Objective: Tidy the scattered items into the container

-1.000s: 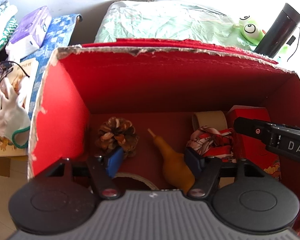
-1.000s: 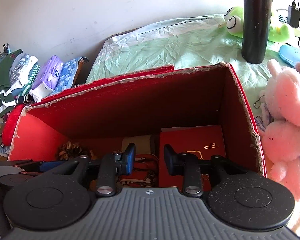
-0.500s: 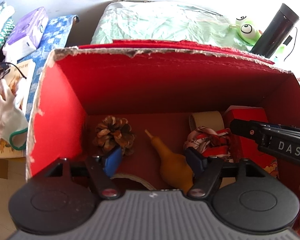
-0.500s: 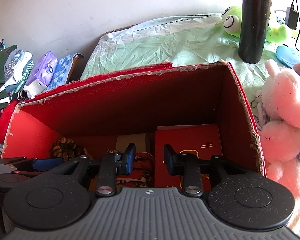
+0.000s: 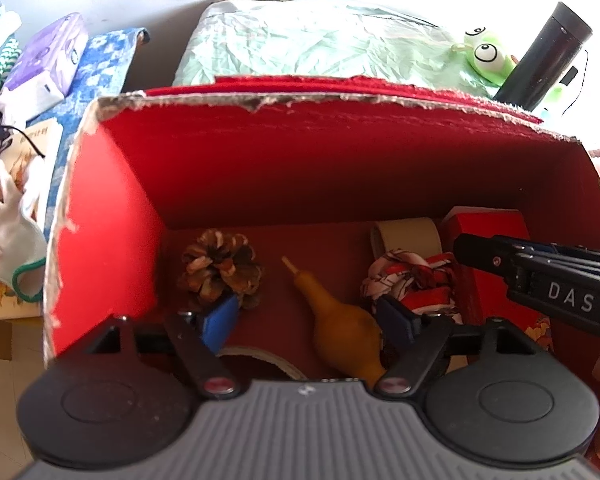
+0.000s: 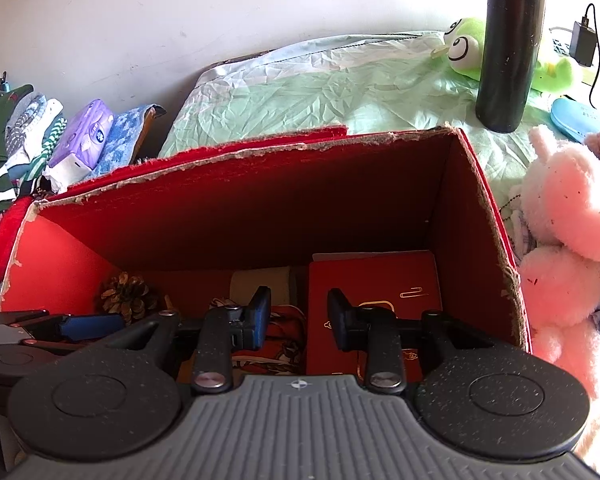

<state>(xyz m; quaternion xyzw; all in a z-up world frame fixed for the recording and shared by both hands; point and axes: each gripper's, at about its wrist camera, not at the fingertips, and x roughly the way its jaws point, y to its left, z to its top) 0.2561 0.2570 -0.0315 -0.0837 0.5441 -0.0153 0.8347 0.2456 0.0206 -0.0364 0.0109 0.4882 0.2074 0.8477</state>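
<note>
A red cardboard box stands open in front of both grippers. On its floor lie a pine cone, a yellow gourd, a red-and-white patterned cloth, a tape roll and a red booklet. My left gripper is open and empty above the gourd. My right gripper is open and empty over the cloth and the booklet; it also shows at the right of the left wrist view.
A pale green crinkled bag, a green frog toy and a black flask lie behind the box. Pink plush toys press against its right side. A tissue pack, glasses and a white glove lie left.
Both views have shifted slightly, with the box a little lower and nearer. Both grippers stay open and the items in the box have not moved.
</note>
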